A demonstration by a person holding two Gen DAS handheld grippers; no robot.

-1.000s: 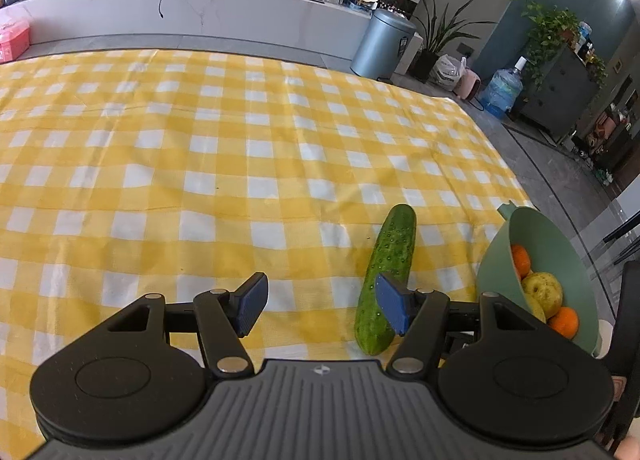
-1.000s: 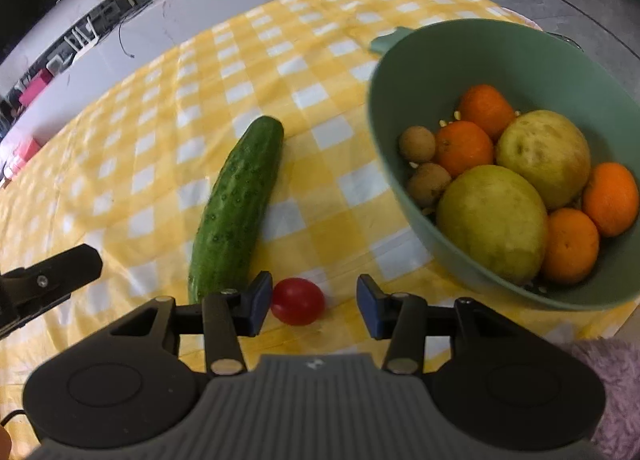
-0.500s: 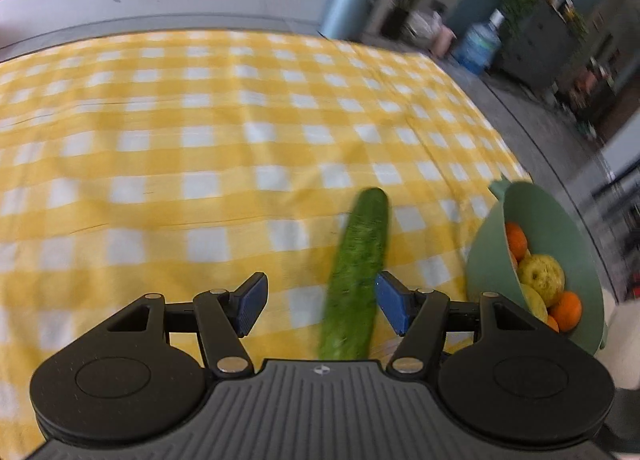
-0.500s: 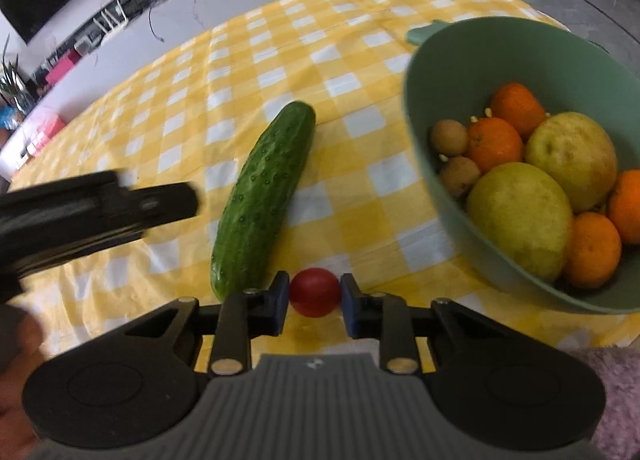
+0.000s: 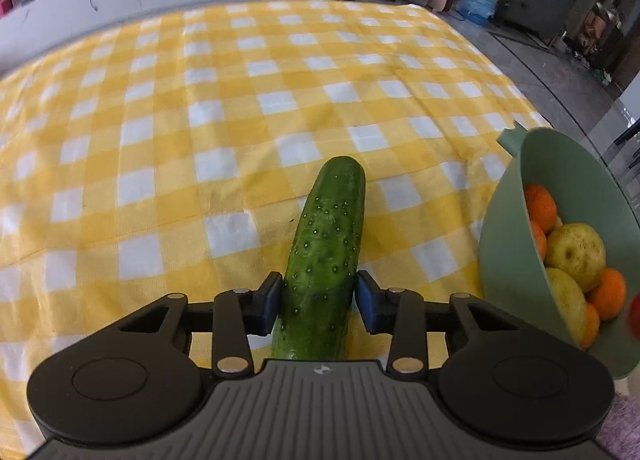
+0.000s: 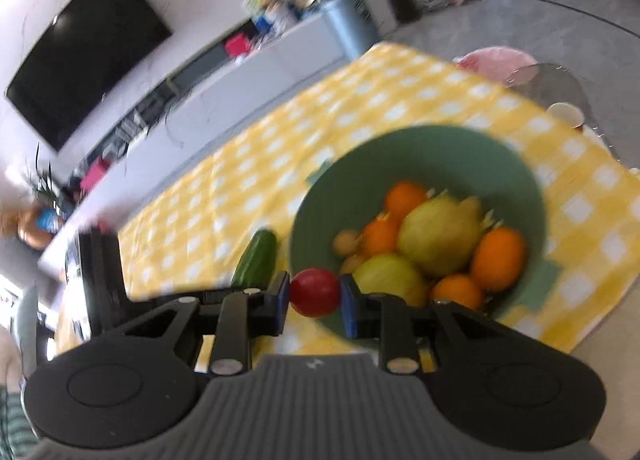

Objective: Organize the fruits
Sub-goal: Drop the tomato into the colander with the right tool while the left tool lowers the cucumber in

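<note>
On the checked worktop, left tongs pinched the cucumber; right tongs, raised, pinched the tomato above the bowl.

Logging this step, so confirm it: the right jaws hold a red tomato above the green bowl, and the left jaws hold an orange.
Wrong on the left side. The left wrist view shows the left gripper closing around the cucumber, not an orange. The right gripper does hold the red tomato by the green bowl.
</note>
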